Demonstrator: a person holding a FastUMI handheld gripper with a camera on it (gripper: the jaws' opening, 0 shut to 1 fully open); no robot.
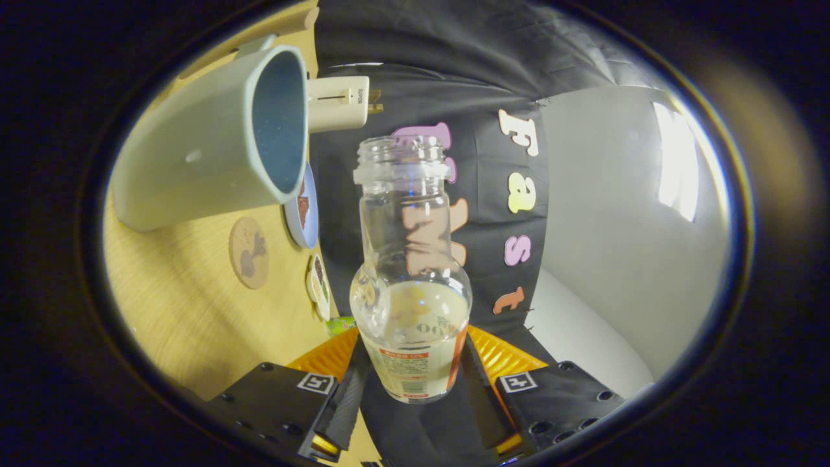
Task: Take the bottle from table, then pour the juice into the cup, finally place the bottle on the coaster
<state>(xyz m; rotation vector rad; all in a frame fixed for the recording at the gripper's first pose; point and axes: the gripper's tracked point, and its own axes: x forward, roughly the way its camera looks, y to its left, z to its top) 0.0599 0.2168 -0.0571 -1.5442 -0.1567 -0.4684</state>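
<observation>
Two fingers [411,389] clamp the bottle [410,272], capless and part full.
Its mouth sits just beside the cup [214,139] rim, apart; the coaster [249,252] lies on the table [188,311] beyond.

The clear bottle [411,272] holds pale yellowish juice and wears a white label with orange bands. The cup [214,139] is pale grey-green outside, blue inside. The tan coaster [249,252] bears a dark plant drawing. The bench [188,311] is light wood-grain.
</observation>
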